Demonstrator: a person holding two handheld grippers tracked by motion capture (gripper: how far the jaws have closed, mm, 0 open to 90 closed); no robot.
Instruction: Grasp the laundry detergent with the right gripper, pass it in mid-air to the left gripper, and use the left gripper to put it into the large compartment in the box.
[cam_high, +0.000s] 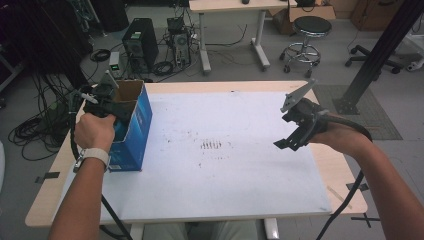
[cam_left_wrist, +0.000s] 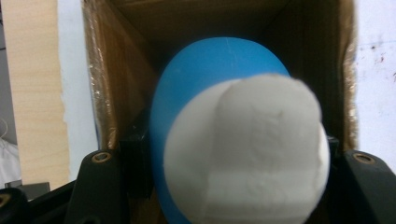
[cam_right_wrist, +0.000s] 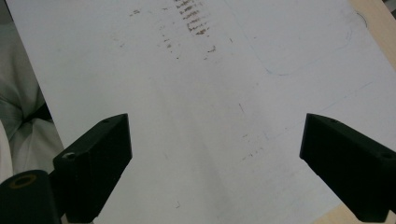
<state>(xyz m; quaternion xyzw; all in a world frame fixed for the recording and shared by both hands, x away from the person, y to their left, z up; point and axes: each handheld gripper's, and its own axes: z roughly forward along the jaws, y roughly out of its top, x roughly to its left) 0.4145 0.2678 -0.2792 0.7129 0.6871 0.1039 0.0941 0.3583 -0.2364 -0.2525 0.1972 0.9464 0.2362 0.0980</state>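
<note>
In the high view my left gripper (cam_high: 107, 102) hangs over the open top of a blue-sided cardboard box (cam_high: 135, 127) standing at the table's left edge. The left gripper view looks down into the box's brown inside (cam_left_wrist: 126, 70). There my left gripper (cam_left_wrist: 233, 156) is shut on a rounded blue and white object (cam_left_wrist: 243, 140), which hides the box's bottom. My right gripper (cam_high: 290, 142) hovers above the right side of the white mat (cam_high: 225, 185). In the right gripper view my right gripper (cam_right_wrist: 215, 144) is open, with bare mat (cam_right_wrist: 210, 84) between the jaws.
Dark smudges (cam_high: 211, 145) mark the middle of the mat. A strip of bare wooden tabletop (cam_high: 340, 180) borders the mat on the right. On the floor beyond the table stand a computer tower (cam_high: 140, 42), cables, another desk (cam_high: 230, 6) and a stool (cam_high: 311, 27).
</note>
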